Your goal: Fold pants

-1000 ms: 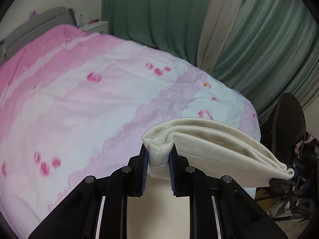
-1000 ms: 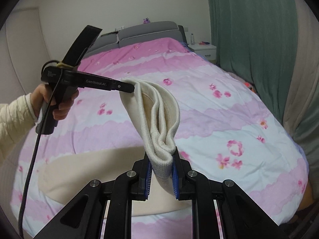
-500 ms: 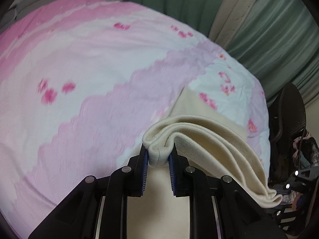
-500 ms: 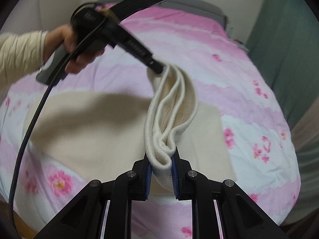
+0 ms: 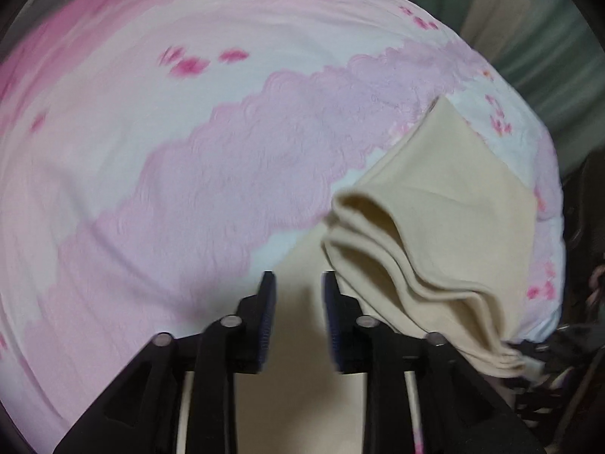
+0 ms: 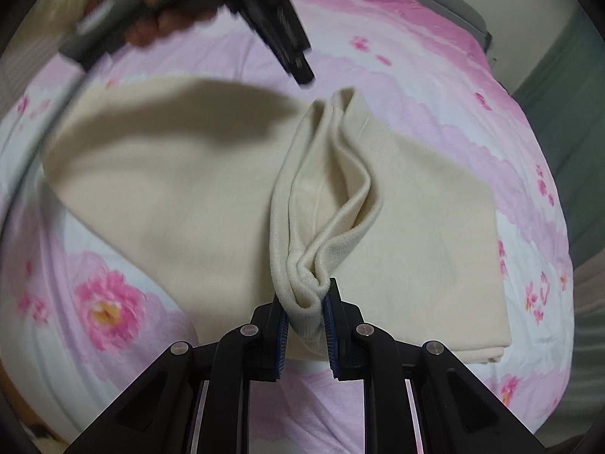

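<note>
Two grippers work cream pants [image 6: 211, 189] lying on the pink floral bedspread [image 6: 416, 56]. Nearest, the right gripper [image 6: 304, 295] pinches the bunched waistband corner. Farther off, the left gripper [image 5: 296, 278], its jaws just opened and spread, has nothing between them, its corner freed. By my reading the fold-over is nearly laid; release and smoothing remain. No legible writing shows.

One pants [image 6: 211, 174], two grippers [image 6: 305, 299], one bedspread [image 5: 189, 151].
</note>
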`<act>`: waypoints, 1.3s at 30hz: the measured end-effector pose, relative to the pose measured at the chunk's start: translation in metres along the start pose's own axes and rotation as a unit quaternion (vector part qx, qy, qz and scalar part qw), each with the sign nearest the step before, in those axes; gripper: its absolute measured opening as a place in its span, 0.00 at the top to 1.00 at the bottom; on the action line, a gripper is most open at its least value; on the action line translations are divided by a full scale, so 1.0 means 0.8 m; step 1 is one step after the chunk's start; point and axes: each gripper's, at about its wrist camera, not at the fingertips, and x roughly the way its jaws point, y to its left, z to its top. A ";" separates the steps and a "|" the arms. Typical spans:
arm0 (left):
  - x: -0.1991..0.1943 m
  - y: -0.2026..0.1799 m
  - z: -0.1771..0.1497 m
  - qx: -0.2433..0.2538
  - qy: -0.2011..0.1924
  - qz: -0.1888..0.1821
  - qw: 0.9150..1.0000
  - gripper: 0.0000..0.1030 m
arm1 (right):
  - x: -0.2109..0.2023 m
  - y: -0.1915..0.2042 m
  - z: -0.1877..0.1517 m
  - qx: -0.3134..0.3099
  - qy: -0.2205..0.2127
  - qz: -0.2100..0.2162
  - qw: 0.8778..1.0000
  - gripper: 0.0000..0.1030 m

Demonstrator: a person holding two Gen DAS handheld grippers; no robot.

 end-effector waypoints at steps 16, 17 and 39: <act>0.007 -0.020 -0.017 -0.157 -0.044 -0.128 0.978 0.43 | -0.030 0.030 -0.041 -0.004 -0.014 -0.005 1.000 0.61; 0.011 -0.014 -0.016 -0.177 -0.048 -0.145 0.972 0.44 | -0.035 0.025 -0.038 0.019 -0.026 -0.008 0.999 0.61; 0.056 -0.014 0.000 -0.225 -0.061 -0.178 0.956 0.55 | 0.037 0.028 -0.033 0.066 0.020 -0.044 0.997 0.75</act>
